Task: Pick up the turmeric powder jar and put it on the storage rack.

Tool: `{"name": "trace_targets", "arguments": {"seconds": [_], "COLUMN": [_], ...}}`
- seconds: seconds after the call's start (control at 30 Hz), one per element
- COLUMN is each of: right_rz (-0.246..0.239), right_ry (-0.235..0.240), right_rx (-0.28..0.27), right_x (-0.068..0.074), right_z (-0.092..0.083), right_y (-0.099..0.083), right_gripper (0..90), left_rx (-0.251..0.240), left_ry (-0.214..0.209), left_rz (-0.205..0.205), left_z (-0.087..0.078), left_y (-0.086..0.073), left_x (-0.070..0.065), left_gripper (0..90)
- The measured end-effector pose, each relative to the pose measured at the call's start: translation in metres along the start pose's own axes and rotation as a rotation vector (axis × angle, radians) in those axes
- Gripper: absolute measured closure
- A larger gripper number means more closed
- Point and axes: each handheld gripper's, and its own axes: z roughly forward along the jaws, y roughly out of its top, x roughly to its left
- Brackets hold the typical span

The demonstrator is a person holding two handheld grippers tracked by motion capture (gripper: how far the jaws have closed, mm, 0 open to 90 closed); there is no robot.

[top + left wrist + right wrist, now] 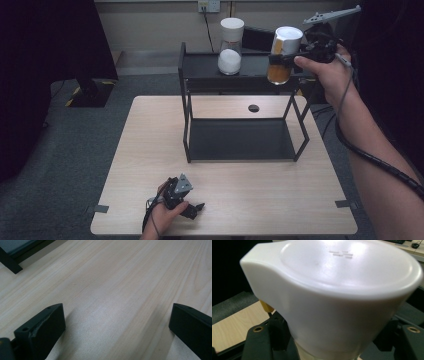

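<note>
A glass jar (281, 55) with a white lid and orange contents hangs tilted just above the right end of the black rack's top shelf (252, 67). My right gripper (280, 60) is shut on its body below the lid. In the right gripper view the white lid (342, 277) looms close, and the right gripper (332, 342) clamps the jar from both sides. A second jar (230, 47), white-lidded with white contents, stands upright on the top shelf at the left. My left gripper (195, 206) rests on the table's near edge, and in its own view the left gripper (116, 322) is open over bare wood.
The two-tier black rack (186, 115) stands at the far middle of the wooden table (150, 150), its lower shelf (240, 140) bare. A round cable hole (253, 108) lies behind it. Grey tape marks (101, 208) sit at the table's near corners. A wall socket (208, 6) is behind.
</note>
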Motion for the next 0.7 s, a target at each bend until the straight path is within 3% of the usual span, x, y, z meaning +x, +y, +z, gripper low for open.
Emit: {"name": "trace_targets", "arguments": {"seconds": [0.43, 0.7], "right_rz": [-0.007, 0.003], "right_ry": [-0.03, -0.037], "right_rx": [0.008, 0.012], "right_x": [-0.01, -0.019], "right_z": [0.034, 0.047], "right_y": [0.018, 0.018], "right_gripper": [30.4, 30.4], "left_rx": [0.0, 0.001], "left_ry": [0.0, -0.001], "left_rz": [0.0, 0.0], "left_z": [0.0, 0.0], "left_y": [0.0, 0.0], "left_x": [0.0, 0.0], "left_gripper": [0.0, 0.0]}}
